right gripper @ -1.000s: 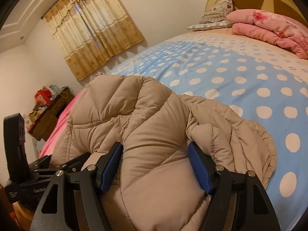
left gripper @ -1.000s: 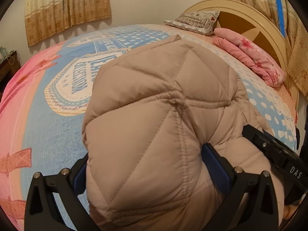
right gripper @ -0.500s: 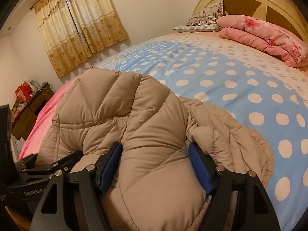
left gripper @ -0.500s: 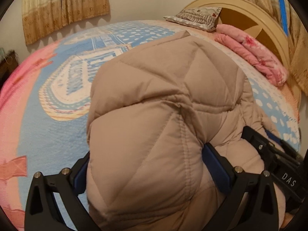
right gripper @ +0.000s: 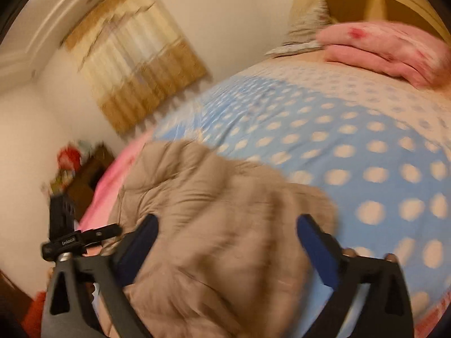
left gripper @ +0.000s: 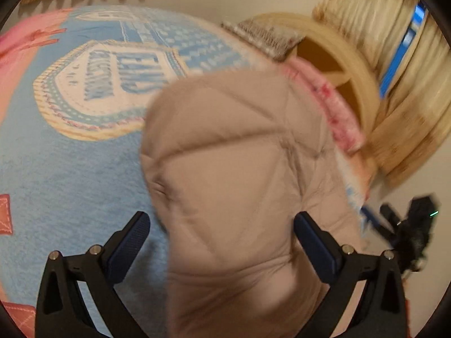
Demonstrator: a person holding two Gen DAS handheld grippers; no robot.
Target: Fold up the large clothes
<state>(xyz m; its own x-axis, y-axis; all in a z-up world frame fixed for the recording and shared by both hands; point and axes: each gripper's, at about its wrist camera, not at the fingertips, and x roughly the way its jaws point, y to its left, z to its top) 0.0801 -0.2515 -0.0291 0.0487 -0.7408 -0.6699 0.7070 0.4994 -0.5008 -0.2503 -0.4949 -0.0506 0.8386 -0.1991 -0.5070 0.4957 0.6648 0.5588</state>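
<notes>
A beige quilted puffer jacket point(left gripper: 239, 155) lies bunched on the bed, blurred by motion in both views. My left gripper point(left gripper: 222, 233) straddles its near end with jaws wide; blue bedcover shows between the left pad point(left gripper: 132, 239) and the cloth, so nothing is pinched. In the right wrist view the jacket point(right gripper: 211, 197) sits between the jaws of my right gripper point(right gripper: 227, 239), which are opening, and the pads do not press on it. Each gripper shows at the edge of the other's view.
The bed carries a blue cover point(left gripper: 70, 169) with a badge print, polka-dotted point(right gripper: 352, 140) on the right side. A folded pink blanket point(right gripper: 389, 48) and a pillow point(left gripper: 265, 36) lie by the wooden headboard point(left gripper: 346, 64). Curtains point(right gripper: 141, 70) and a cluttered cabinet point(right gripper: 84, 174) stand beyond.
Both grippers have let go of the jacket: their jaws went from squeezing its puffy folds to standing wide apart. Both views swung and drew back a little, and the jacket dropped lower.
</notes>
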